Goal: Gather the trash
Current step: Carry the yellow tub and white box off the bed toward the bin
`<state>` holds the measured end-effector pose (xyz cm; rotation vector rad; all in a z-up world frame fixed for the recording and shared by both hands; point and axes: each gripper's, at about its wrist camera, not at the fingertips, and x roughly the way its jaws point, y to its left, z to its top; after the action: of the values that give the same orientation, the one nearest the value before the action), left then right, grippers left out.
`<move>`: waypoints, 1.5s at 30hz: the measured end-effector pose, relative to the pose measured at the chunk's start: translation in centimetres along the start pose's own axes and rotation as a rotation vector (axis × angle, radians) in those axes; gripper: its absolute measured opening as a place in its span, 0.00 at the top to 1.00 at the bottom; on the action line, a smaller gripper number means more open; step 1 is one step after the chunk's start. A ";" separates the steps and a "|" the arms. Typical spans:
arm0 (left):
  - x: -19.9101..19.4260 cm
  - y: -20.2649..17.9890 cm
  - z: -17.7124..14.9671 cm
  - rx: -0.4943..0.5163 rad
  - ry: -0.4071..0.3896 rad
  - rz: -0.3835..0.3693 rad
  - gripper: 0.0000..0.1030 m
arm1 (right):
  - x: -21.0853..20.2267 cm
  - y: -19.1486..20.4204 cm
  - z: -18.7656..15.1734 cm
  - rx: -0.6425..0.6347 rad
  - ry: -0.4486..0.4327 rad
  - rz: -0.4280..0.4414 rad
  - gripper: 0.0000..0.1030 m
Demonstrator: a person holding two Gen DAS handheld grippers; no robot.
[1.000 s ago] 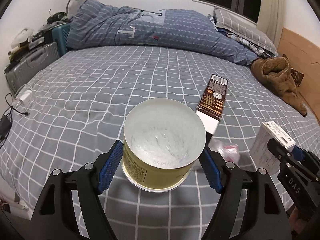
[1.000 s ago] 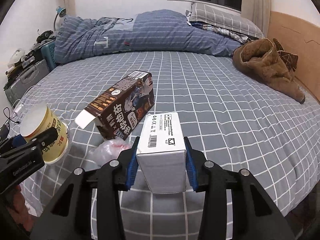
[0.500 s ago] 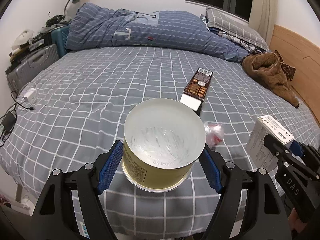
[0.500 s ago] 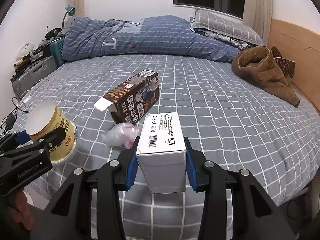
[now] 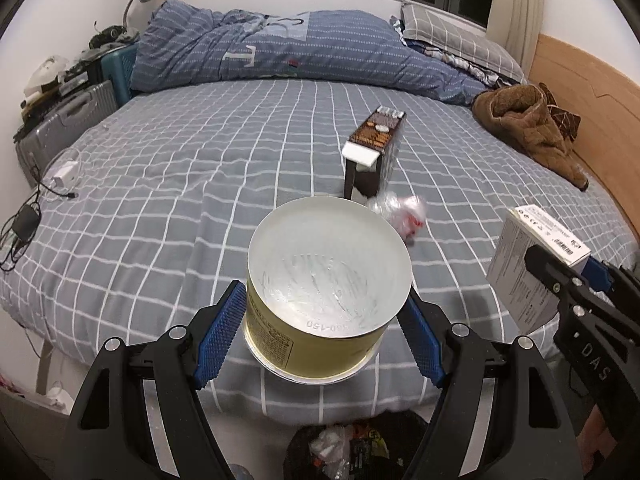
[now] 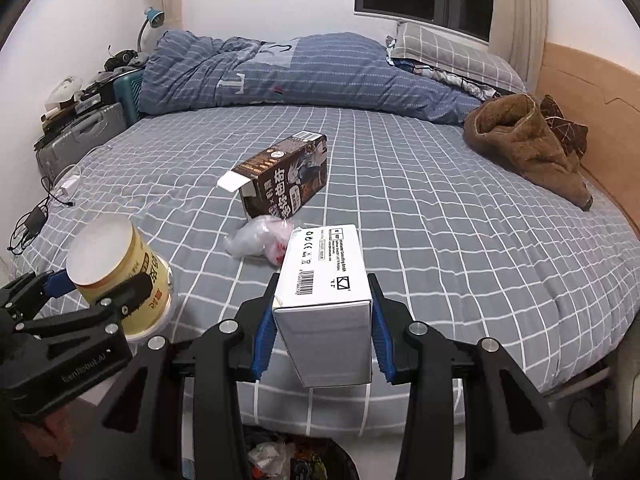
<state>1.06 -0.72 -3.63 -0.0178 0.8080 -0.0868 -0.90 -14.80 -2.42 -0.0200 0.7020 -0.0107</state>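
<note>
My left gripper [image 5: 322, 332] is shut on a yellow paper cup [image 5: 320, 300], held bottom-up over the bed's front edge; the cup also shows in the right wrist view [image 6: 120, 276]. My right gripper [image 6: 322, 326] is shut on a white box [image 6: 324, 292], which also shows at the right of the left wrist view [image 5: 528, 264]. A dark trash bin with wrappers [image 5: 356, 446] sits on the floor below both grippers [image 6: 288, 460]. A brown carton [image 6: 284, 178] and a crumpled clear plastic bag [image 6: 260, 240] lie on the bed.
The bed has a grey checked sheet [image 6: 440, 216] with a blue duvet [image 6: 280, 72] at the back and a brown garment [image 6: 528, 144] at the right by the wooden headboard. A suitcase [image 5: 60, 128] and cables [image 5: 28, 216] are at the left.
Both grippers have pulled back from the bed with the cup and box still held. The bed edge and the trash bin have come into view below.
</note>
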 end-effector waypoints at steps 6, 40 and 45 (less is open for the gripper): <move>-1.4 0.0 -1.5 -0.002 0.001 -0.007 0.29 | -1.6 0.0 -1.4 -0.001 0.003 -0.005 0.62; -7.3 1.3 -13.5 -0.025 0.105 0.026 0.29 | -8.7 1.6 -11.4 0.001 0.088 0.012 0.62; -7.2 1.6 -15.2 -0.021 0.135 0.037 0.29 | -8.7 1.8 -12.8 0.002 0.117 0.018 0.62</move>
<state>-14.77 1.72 -9.07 -0.0167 0.9438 -0.0451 -15.79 -13.08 -6.60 -0.0114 0.8196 0.0052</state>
